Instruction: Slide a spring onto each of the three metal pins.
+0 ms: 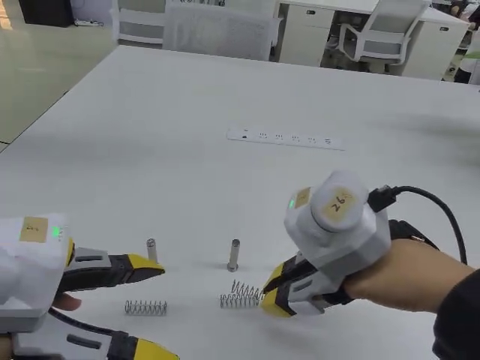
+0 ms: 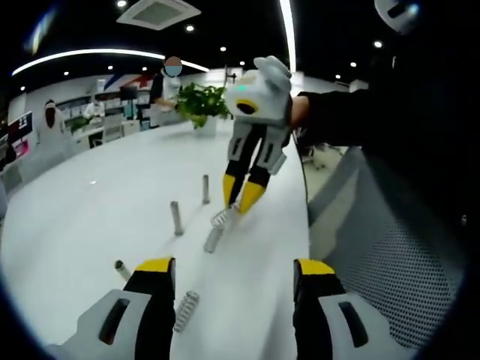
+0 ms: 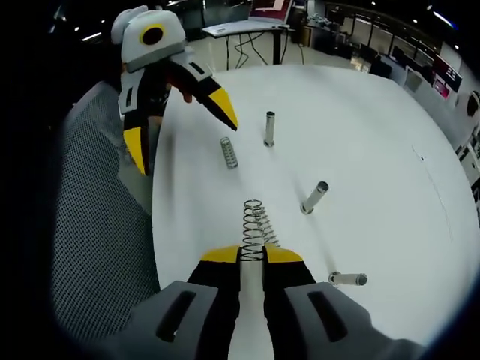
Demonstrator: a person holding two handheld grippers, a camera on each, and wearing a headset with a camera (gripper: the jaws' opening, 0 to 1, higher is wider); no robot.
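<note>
Right gripper [image 3: 253, 253]: yellow-tipped jaws are pressed together on one end of the held spring [image 3: 253, 217], which projects forward, low over the white table [image 1: 225, 90]. A second spring [image 3: 268, 225] lies on the table just beside it. A third spring [image 3: 229, 152] lies flat near the left gripper [image 2: 234, 268], whose jaws stand wide apart and grip nothing. Three metal pins stand separately on the table, each bare: far pin [image 3: 269, 129], middle pin [image 3: 315, 197] and near pin [image 3: 347, 279], named as seen from the right gripper view. A power strip [image 1: 285, 139] lies farther back.
</note>
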